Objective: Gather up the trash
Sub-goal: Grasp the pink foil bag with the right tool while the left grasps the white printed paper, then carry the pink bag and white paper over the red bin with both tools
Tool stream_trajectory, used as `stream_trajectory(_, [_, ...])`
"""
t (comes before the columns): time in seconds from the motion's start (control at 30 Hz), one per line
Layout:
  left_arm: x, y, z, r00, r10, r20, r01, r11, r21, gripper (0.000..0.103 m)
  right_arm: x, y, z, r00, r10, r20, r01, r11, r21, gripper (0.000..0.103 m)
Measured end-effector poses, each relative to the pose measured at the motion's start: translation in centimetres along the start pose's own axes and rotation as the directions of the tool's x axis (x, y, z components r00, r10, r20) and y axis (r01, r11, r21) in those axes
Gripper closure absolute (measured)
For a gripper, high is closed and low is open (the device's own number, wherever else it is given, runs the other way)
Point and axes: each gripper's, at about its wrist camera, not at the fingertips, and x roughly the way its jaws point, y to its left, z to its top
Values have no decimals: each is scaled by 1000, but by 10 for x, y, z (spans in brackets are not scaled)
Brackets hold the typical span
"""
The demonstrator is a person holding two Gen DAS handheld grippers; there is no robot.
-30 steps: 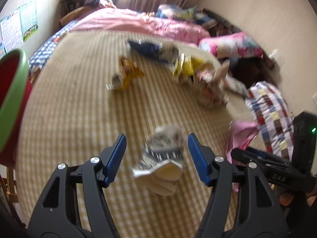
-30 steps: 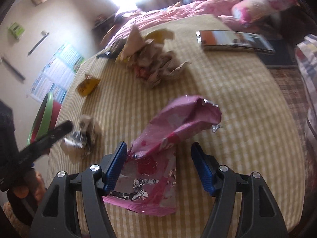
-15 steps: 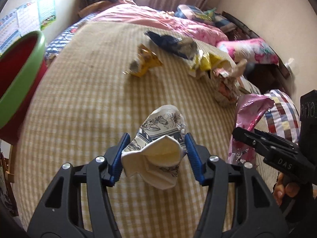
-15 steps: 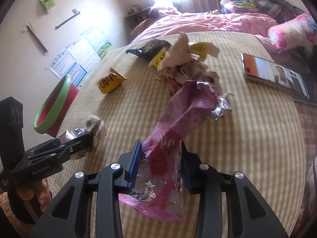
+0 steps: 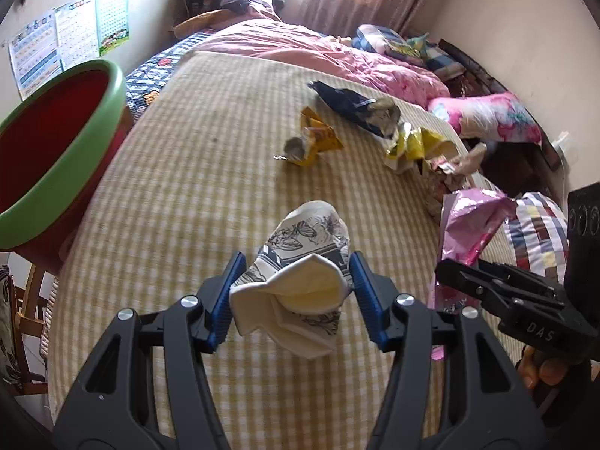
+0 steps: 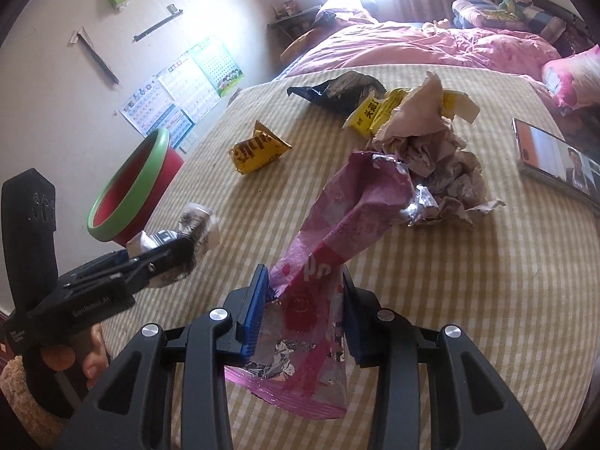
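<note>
Pink foil wrapper (image 6: 318,262) in right jaws, crumpled paper cup (image 5: 300,273) in left jaws, phone (image 6: 555,161) only in right view.

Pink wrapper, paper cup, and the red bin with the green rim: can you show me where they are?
pink wrapper (image 6: 330,232), right wrist view, on its crinkled middle.
paper cup (image 5: 303,262), left wrist view, on its printed side.
red bin (image 5: 93,112), left wrist view, on its green rim.
</note>
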Motion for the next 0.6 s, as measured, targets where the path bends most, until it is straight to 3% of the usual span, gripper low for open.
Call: stream_trajectory(0.6, [-24, 42, 6, 999, 17, 48, -14, 999, -49, 49, 20, 39, 20, 1000, 25, 7, -25, 999, -40, 66])
